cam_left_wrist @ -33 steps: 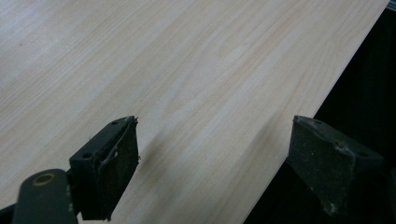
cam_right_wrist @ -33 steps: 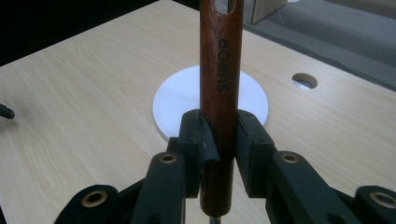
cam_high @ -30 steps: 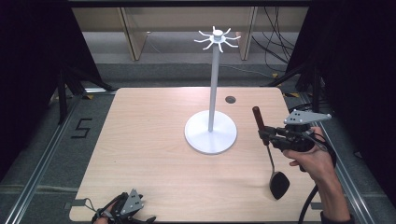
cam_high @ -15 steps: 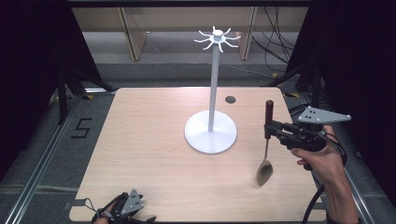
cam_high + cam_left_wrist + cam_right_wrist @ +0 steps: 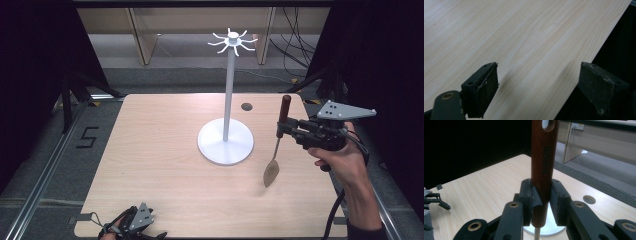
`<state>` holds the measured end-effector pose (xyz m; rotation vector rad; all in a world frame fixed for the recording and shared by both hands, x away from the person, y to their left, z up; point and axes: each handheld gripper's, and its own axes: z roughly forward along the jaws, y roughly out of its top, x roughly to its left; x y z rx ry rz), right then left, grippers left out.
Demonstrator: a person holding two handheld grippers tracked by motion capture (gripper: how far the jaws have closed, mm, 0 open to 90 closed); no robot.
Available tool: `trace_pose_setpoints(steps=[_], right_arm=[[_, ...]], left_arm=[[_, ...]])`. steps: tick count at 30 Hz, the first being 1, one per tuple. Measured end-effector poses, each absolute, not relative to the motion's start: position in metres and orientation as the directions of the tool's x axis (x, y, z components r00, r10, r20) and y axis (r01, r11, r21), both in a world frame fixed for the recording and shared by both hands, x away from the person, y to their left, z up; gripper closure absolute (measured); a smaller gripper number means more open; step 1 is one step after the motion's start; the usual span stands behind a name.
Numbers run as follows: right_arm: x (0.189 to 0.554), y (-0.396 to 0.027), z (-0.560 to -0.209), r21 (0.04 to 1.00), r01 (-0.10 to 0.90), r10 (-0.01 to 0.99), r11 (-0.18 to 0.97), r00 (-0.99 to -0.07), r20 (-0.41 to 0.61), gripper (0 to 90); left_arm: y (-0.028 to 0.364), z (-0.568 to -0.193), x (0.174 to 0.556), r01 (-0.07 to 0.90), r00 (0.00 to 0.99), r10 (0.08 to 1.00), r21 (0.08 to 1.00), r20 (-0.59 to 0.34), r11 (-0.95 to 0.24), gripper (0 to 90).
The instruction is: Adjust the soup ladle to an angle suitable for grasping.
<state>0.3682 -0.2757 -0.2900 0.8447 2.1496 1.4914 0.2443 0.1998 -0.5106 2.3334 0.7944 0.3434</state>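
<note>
The right gripper (image 5: 283, 131) clamps the brown wooden-handled metal spoon (image 5: 278, 146) upright above the table's (image 5: 150, 150) right edge. At the near-left corner, the left gripper's (image 5: 131, 226) fingers (image 5: 481, 93) gape wide, empty.

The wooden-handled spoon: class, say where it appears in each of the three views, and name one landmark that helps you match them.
High view: the spoon hangs upright right of centre, handle up, bowl down, clamped in the right tool.
Left gripper view: not in it; bare table between open jaws.
Right gripper view: its brown handle rises mid-frame, clamped.
Shared landmark: the white stand's round base, behind the handle.
</note>
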Motion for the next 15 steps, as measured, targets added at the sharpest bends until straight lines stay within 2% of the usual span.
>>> trace_pose_setpoints(steps=[9,15], right_arm=[[0.383,-0.262,-0.276,0.938,0.257,0.680,0.230,-0.732,0.033,74.1],[0.399,-0.252,-0.264,0.944,0.225,0.694,0.240,-0.720,-0.005,74.1]], left_arm=[[0.200,-0.510,0.244,0.453,0.784,0.620,0.649,0.037,-0.611,15.5],[0.200,-0.510,0.244,0.453,0.784,0.620,0.649,0.037,-0.611,15.5]])
